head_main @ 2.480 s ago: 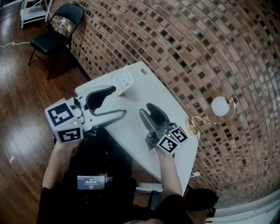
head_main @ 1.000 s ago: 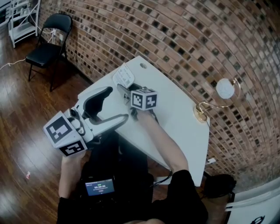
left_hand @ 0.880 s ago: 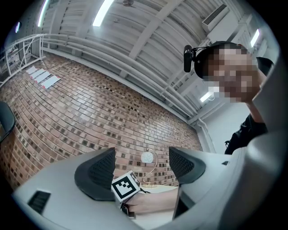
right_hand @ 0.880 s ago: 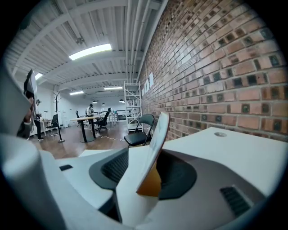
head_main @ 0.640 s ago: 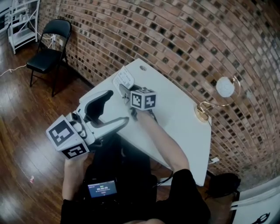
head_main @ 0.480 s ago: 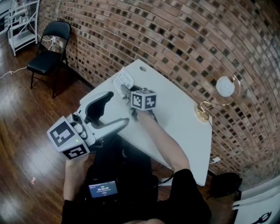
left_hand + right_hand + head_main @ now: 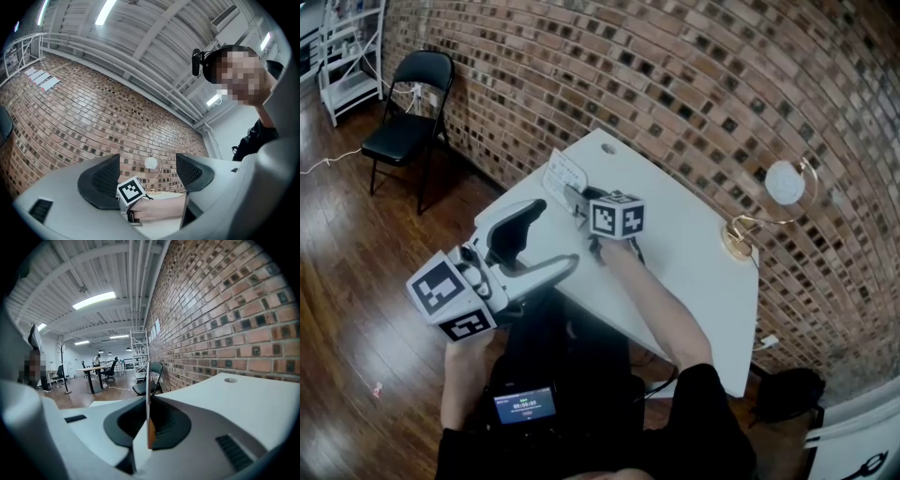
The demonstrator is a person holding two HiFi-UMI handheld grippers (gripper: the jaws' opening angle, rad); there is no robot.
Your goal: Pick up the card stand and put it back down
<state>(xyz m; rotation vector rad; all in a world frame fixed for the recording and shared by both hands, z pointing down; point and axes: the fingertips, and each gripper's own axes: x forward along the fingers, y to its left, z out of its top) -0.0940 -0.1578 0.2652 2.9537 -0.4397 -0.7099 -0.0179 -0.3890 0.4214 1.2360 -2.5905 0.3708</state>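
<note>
nearest to me, my left claw hangs wide open and empty by the near edge of the counter. my right claw has just been closing and now pinches the thin upright sheet of the card stand, at the far left corner of the counter. i judge it light and stiff but smooth, so it may slip or swing. a hold low, near its foot, seems safer. i see no container here.
</note>
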